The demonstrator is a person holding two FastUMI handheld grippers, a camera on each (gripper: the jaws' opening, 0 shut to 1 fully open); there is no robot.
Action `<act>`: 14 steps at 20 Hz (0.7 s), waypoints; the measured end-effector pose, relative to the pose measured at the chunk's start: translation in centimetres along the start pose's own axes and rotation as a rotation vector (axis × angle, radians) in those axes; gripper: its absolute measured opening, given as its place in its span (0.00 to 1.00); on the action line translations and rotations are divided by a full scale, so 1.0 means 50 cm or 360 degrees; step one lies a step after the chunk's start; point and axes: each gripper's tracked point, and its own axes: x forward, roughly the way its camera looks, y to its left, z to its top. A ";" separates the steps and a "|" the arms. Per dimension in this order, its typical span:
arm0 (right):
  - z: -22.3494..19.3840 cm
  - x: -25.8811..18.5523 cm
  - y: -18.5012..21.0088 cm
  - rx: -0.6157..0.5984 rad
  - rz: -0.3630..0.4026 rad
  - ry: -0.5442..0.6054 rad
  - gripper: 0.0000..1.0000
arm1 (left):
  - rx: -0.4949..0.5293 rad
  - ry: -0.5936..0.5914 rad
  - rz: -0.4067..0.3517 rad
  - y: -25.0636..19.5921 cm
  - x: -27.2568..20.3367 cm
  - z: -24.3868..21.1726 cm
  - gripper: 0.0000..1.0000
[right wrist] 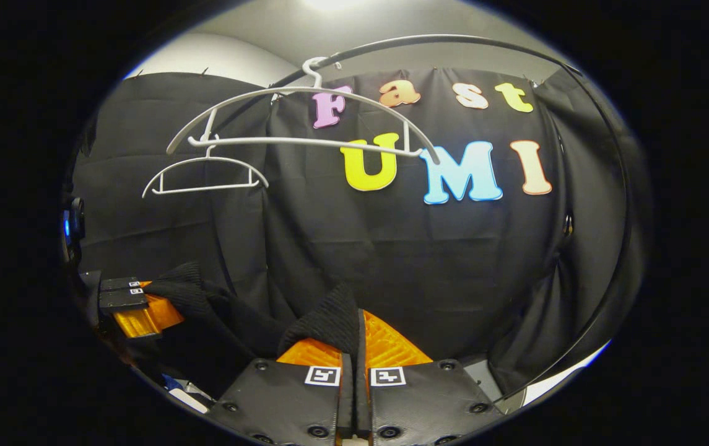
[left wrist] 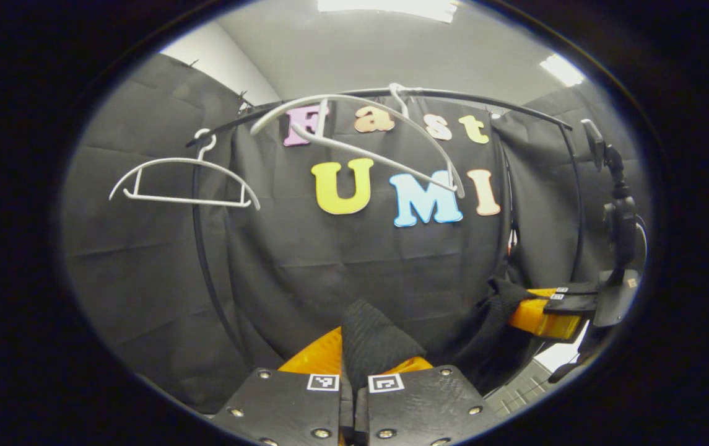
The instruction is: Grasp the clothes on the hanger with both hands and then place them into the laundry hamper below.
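A black knit garment (left wrist: 371, 337) is off the hangers and stretches between both grippers. In the left gripper view, my left gripper (left wrist: 363, 356) is shut on one end of it between its orange fingers (left wrist: 317, 358). The cloth runs right to the right gripper (left wrist: 543, 310), which also pinches it. In the right gripper view, my right gripper (right wrist: 359, 339) is shut on a fold of the garment (right wrist: 324, 322). The rest sags left to the left gripper (right wrist: 134, 306). Two bare white hangers hang above: a tilted one (left wrist: 360, 127) (right wrist: 304, 118) and a level one (left wrist: 184, 179) (right wrist: 205, 173).
A curved black rail (left wrist: 478, 99) (right wrist: 428, 40) carries the hangers, and its upright (left wrist: 202, 248) drops along the black cloth wall. A black mount (left wrist: 617, 217) rises at the right of the left gripper view. A strip of tiled floor (left wrist: 518, 390) lies low right.
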 end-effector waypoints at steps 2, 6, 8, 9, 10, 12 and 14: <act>-0.050 -0.004 -0.004 0.0029 -0.0023 0.0068 0.02 | -0.0035 0.0040 -0.0016 -0.002 0.005 -0.044 0.02; -0.188 -0.028 -0.007 0.0050 -0.0069 0.0275 0.04 | -0.0011 0.0189 -0.0072 -0.028 -0.028 -0.170 0.02; -0.249 -0.038 -0.009 0.0031 -0.0081 0.0379 0.04 | 0.0009 0.0280 -0.0096 -0.038 -0.023 -0.230 0.02; -0.273 -0.040 -0.015 0.0021 -0.0087 0.0426 0.04 | 0.0018 0.0322 -0.0102 -0.041 -0.016 -0.253 0.02; -0.289 -0.041 -0.020 0.0011 -0.0093 0.0461 0.04 | 0.0028 0.0358 -0.0112 -0.047 -0.013 -0.275 0.02; -0.321 -0.036 -0.027 0.0002 -0.0111 0.0514 0.04 | 0.0036 0.0416 -0.0131 -0.050 0.008 -0.312 0.02; -0.356 -0.034 -0.033 0.0000 -0.0136 0.0566 0.04 | 0.0044 0.0487 -0.0125 -0.038 0.032 -0.352 0.02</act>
